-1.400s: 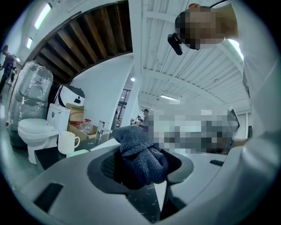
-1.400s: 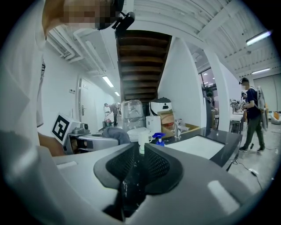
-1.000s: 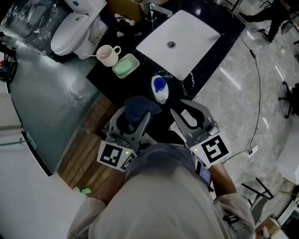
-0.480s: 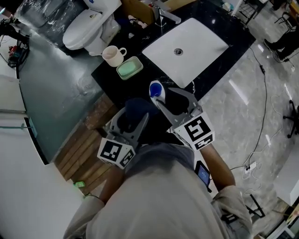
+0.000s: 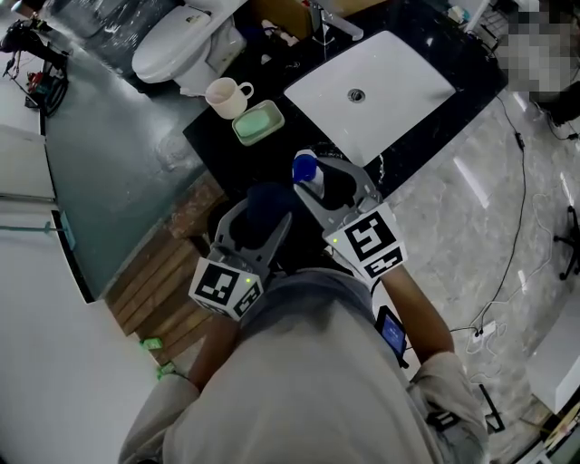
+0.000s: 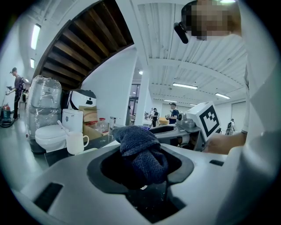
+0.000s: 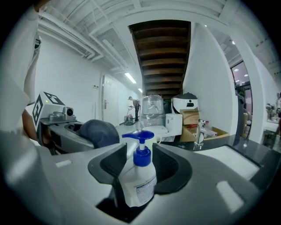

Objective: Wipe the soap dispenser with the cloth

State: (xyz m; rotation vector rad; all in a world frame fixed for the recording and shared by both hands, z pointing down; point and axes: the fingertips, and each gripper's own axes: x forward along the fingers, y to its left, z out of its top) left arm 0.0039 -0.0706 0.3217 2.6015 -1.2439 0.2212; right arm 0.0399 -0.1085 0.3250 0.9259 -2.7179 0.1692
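A white soap dispenser (image 5: 309,174) with a blue pump stands on the black counter (image 5: 272,154). My right gripper (image 5: 323,178) has come up around it. In the right gripper view the dispenser (image 7: 139,178) stands between the two dark pads (image 7: 113,165), and the right gripper (image 7: 139,163) has just been opening its jaws; I see no squeeze on the bottle. My left gripper (image 5: 263,217) sits just left of it, shut on a dark blue cloth (image 5: 269,203). The bunched cloth (image 6: 141,154) fills the jaws of the left gripper (image 6: 142,171).
On the counter beyond the dispenser sit a green soap dish (image 5: 257,122), a cream mug (image 5: 228,95) and a white basin (image 5: 372,91) with a faucet (image 5: 328,20). A toilet (image 5: 181,41) stands past the counter's left end. Wooden planks (image 5: 159,290) lie below left.
My right gripper has swung left and forward from beside the dispenser until its jaws, now wider, stand around it. The left gripper and its cloth have hardly moved.
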